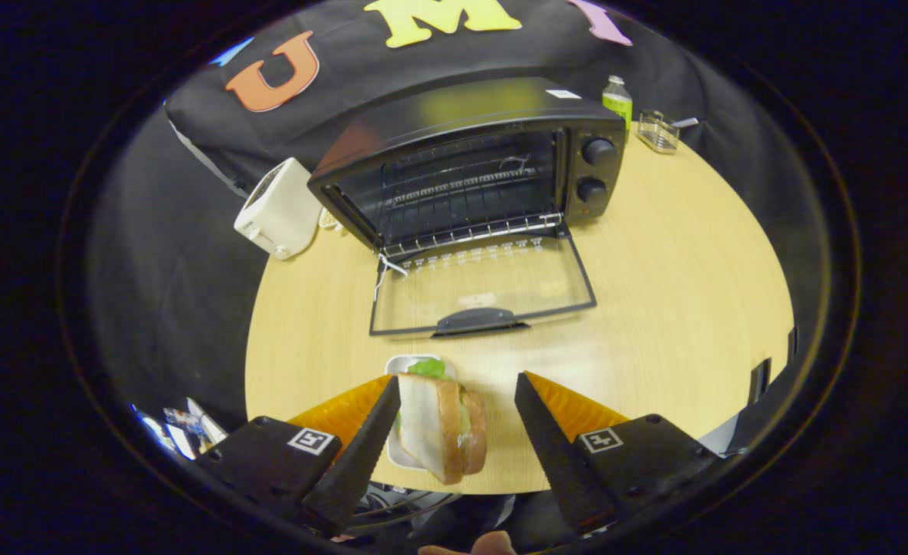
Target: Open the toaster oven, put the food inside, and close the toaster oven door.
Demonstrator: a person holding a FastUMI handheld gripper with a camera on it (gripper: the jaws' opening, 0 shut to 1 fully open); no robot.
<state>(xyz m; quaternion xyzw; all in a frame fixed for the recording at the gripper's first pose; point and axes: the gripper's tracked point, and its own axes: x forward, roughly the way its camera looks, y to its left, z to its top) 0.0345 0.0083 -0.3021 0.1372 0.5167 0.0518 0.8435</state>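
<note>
Gripper view shows the toaster oven (469,166) with its door (481,285) already down flat on the counter (677,285), so picking up the food is the step in hand. The claw (458,401) hangs wide open around the sandwich (442,424) on its small dish (408,366), gripping nothing; next it should close on the bread, then carry it to the rack.

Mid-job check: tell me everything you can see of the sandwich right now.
The sandwich is two slices of pale bread with brown crusts, green lettuce poking out at its far end, and looks wrapped in clear film. It lies tilted on a small white tray at the near edge of the wooden table, in front of the open toaster oven. It sits between the spread fingers of the hand-held gripper; one finger is close against its side, the other apart.
</note>
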